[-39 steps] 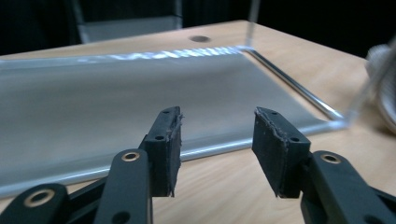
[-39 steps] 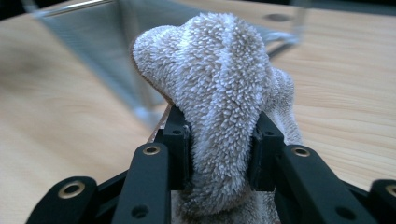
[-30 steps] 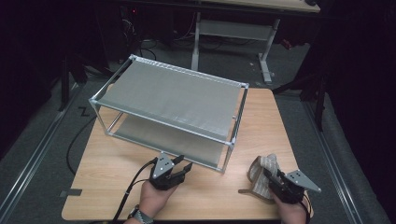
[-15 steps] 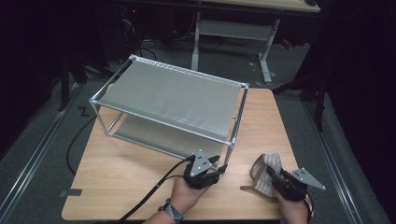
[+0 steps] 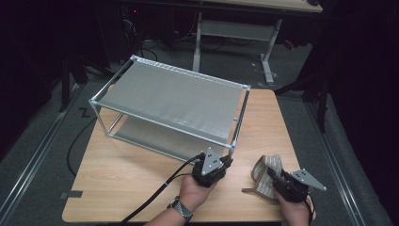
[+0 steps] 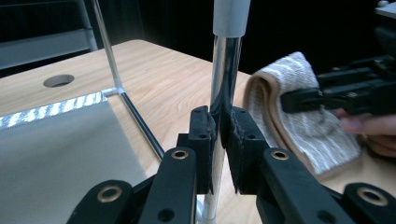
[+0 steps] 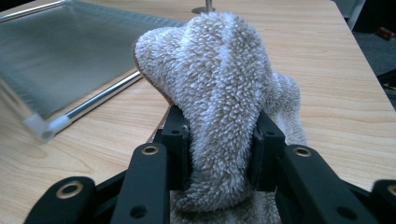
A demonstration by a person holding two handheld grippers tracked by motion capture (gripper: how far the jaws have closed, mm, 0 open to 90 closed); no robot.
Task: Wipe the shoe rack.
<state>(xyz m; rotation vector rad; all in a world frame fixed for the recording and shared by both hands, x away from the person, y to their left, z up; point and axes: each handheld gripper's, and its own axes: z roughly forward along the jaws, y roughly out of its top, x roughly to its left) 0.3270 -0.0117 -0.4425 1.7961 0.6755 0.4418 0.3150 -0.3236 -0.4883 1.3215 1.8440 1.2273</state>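
A dim room with another desk at the back surrounds a pale wooden counter (image 5: pixel 141 174). On it stands a two-tier metal rack (image 5: pixel 179 99) with grey mesh shelves. The left hand-held gripper (image 6: pixel 218 128) has just closed its jaws on the rack's near right upright post (image 6: pixel 224 70), a shiny chrome tube (capped in grey plastic at the top), and the pads now pinch the post from both sides. In the high view this hand-held gripper (image 5: pixel 226 162) sits at the rack's front right corner. The right hand-held gripper (image 7: pixel 219 140) is clamped on a folded beige towel (image 7: pixel 219 84), whose pile bulges above the pads. The towel (image 5: pixel 268 176) rests on the counter just right of the rack, near the front edge.
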